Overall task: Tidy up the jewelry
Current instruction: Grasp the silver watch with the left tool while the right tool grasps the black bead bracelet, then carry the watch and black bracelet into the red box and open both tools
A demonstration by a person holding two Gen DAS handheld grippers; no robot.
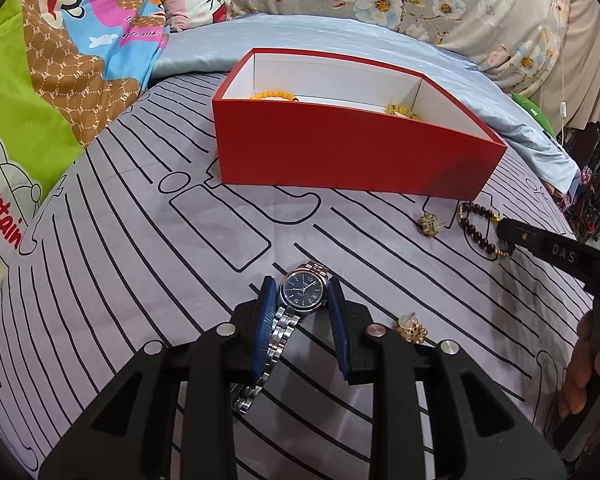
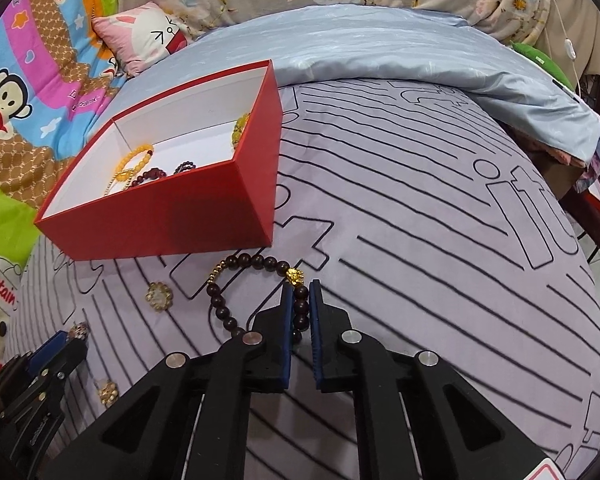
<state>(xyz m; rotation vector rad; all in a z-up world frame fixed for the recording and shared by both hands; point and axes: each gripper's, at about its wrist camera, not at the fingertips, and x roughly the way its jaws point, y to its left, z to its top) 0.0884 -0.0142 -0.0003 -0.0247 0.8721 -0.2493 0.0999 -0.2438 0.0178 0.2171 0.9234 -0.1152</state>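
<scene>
Tongs of the left hand fill the foreground of the left wrist view, their blue pads pressed on either side of a steel watch with a dark dial. The watch band trails down between the fingers onto the grey bedspread printed with black lines. A red box with a white inside stands farther back on the bed; yellow beads show above its near wall. One gold flower earring lies just beside the right finger, another near the box. At the right edge the right tongs touch a dark bead bracelet, and a person's hand is partly seen.

Right wrist view: the right tongs stand narrow, closed on the dark bead bracelet, several beads caught between the blue pads beside its gold charm. The bracelet lies on the bedspread just in front of the red box, which holds a yellow bracelet and darker beads. Gold earrings lie to the left, and the left tongs show at the lower left, too cropped to judge.
</scene>
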